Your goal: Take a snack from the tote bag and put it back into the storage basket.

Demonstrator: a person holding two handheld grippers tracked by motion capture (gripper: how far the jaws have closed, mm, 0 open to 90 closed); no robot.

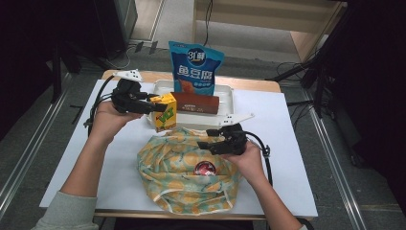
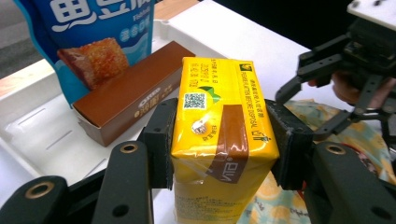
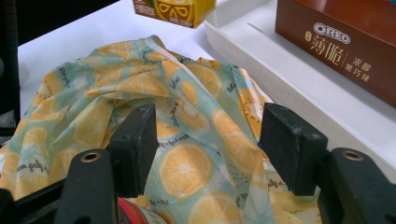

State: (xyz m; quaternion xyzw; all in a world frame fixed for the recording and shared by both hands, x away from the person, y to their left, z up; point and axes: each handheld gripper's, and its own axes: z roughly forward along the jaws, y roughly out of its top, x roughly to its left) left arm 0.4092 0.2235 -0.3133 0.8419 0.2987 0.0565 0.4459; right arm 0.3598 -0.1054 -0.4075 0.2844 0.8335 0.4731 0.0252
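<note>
On the white-topped table (image 1: 287, 158) over grey floor, the left gripper (image 2: 219, 140) clamps a yellow juice carton (image 2: 219, 130), while the right gripper (image 3: 210, 140) gapes over the lemon-print bag (image 3: 187, 168).

On the worktop (image 1: 287, 143) the tray (image 1: 226, 93) lies at the back, with the snack bag (image 1: 196, 67) standing in it behind the biscuit box (image 1: 196, 103). The drink carton (image 1: 165, 112) sits at the tray's front left corner (between the left tongs (image 1: 155, 103)). The cloth bag (image 1: 184, 170) lies in front, a can (image 1: 207, 168) in it.
</note>
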